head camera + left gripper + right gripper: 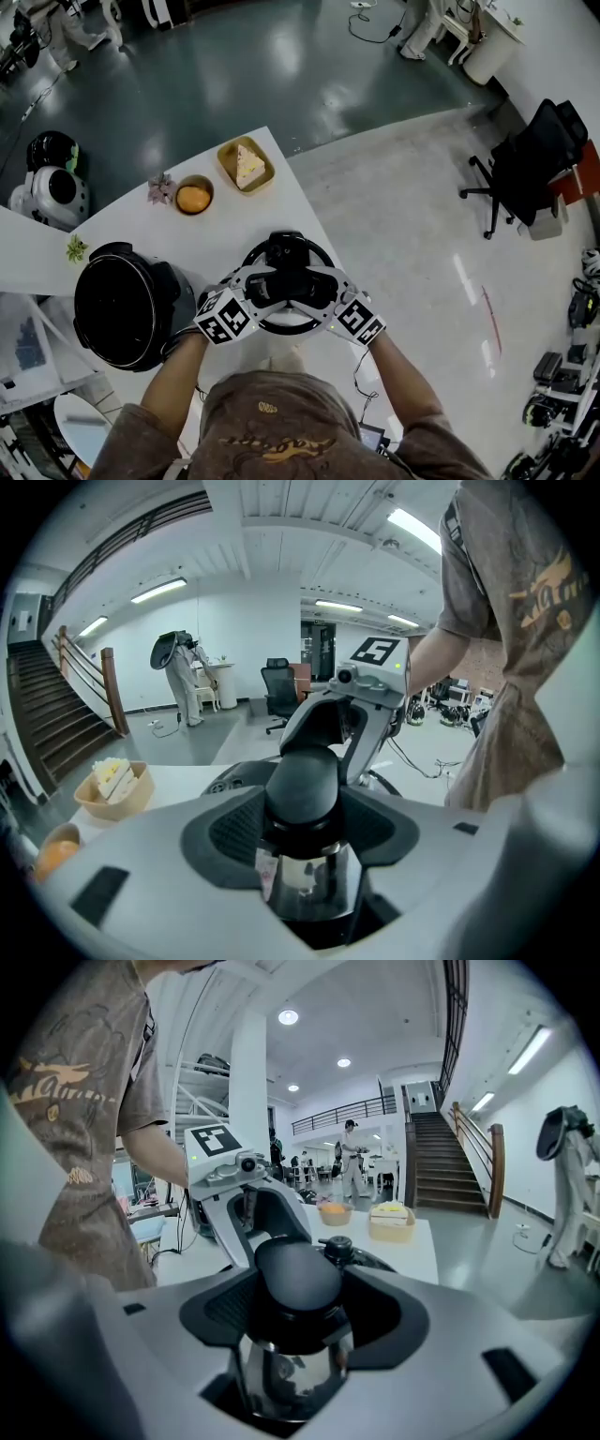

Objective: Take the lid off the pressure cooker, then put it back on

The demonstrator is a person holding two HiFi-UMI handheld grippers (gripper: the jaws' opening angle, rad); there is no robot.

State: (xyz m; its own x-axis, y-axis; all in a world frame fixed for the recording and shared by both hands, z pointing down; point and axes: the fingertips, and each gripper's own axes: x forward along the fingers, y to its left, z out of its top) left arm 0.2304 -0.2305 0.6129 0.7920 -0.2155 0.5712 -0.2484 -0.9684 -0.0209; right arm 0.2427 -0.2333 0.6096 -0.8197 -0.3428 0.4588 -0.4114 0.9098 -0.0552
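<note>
The pressure cooker's round lid (281, 326) is in front of me, over the white table (234, 230), to the right of the open black cooker pot (127, 305). I cannot tell whether the lid rests on the table. My left gripper (267, 287) and right gripper (314, 287) clasp its black knob handle (289, 272) from opposite sides. In the left gripper view the dark pads (239, 827) hug the knob (302, 780) above its shiny stem, with the right gripper (361, 700) facing. In the right gripper view the knob (298, 1279) sits likewise between the jaws.
Behind the lid stand a bowl with an orange (194, 197), a tan tray holding a cake slice (246, 166), a small flower (160, 188) and a green sprig (76, 249). The table's right edge runs close to the lid. An office chair (525, 169) stands on the floor at right.
</note>
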